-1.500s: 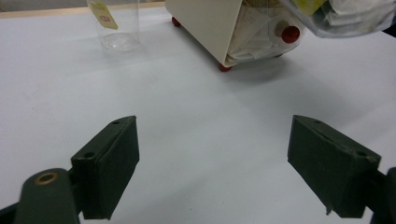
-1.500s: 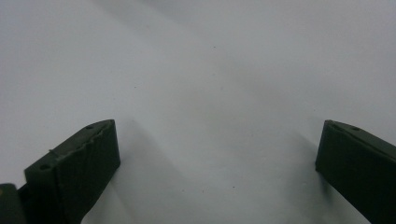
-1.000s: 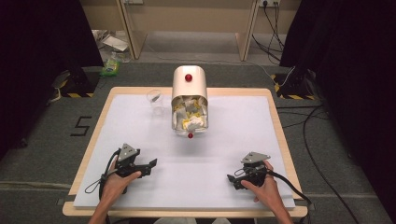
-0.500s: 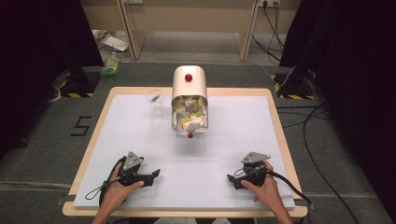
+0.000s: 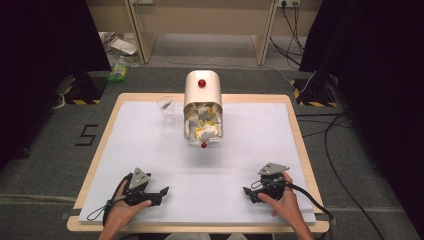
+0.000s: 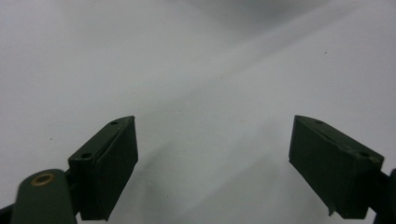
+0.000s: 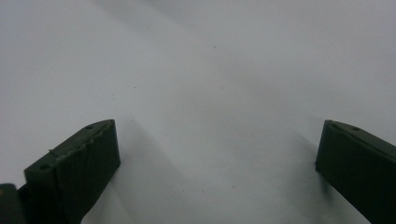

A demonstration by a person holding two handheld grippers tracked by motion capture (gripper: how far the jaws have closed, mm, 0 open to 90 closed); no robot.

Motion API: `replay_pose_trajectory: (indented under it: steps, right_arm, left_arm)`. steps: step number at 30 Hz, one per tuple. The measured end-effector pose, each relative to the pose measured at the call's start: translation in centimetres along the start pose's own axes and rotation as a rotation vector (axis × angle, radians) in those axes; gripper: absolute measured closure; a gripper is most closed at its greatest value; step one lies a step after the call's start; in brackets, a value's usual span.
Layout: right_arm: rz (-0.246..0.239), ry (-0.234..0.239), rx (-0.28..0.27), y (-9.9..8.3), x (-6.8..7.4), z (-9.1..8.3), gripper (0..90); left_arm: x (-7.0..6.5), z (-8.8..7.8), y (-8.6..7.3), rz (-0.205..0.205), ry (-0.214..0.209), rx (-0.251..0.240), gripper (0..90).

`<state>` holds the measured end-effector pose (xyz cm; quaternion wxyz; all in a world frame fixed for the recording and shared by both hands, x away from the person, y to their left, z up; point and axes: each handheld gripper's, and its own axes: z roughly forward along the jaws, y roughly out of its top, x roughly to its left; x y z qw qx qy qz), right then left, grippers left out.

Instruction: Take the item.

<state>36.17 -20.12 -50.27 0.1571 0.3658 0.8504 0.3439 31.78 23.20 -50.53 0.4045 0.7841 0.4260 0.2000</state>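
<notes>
Left gripper and right gripper rest released, jaws apart, near the bench's front edge; popcorn machine stands at the rear.

Under both sets of jaws a smooth, matt white sheet is covering the pale wood tabletop. The left gripper and right gripper are showing matt black plastic pads, faintly ribbed. Well ahead of the jaws, a glossy cream bin is holding crumpled paper beside a clear glass cup.
</notes>
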Motion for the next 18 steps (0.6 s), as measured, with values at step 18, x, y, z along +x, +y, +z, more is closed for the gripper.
replay_pose_trajectory:
  steps: [18]
  right_arm:
    - [0.0,0.0,0.0,0.0,0.0,0.0,0.4]
  left_arm:
    - [-0.39,0.59,0.1,0.029,0.012,0.067,15.2]
